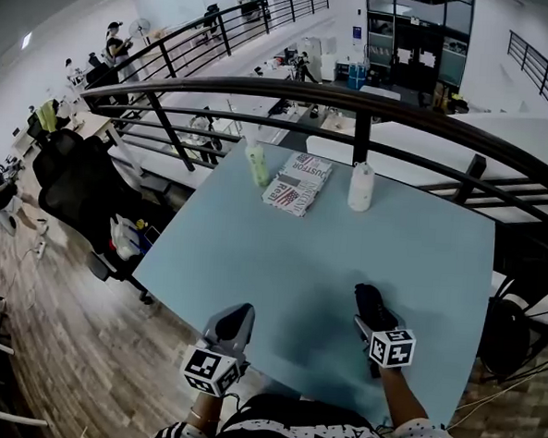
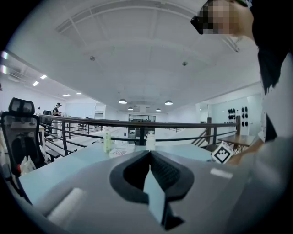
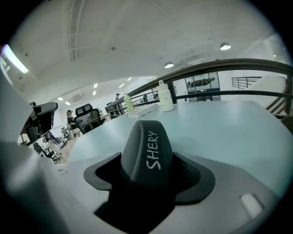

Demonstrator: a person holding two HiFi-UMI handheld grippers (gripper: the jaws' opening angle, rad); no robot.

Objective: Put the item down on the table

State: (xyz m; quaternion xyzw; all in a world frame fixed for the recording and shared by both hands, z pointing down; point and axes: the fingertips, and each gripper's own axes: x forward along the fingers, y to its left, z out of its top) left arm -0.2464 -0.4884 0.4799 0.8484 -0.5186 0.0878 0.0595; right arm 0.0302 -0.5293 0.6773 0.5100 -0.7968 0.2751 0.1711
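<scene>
Noted right gripper (image 3: pixel 149 171) clenched on dark SHERY-marked item (image 3: pixel 147 144) at near edge of table (image 1: pixel 328 235), left gripper (image 2: pixel 149 157) pinched together, empty.

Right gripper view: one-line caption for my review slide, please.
Right gripper shut on a dark item lettered SHERY, pale blue table and white bottle beyond.

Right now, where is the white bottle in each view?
Head view: white bottle at the table's far edge, right of centre.
Left gripper view: white bottle at centre, just above the jaws.
Right gripper view: white bottle upper centre, beyond the jaws.
Shared landmark: green bottle to its left in every view.
</scene>
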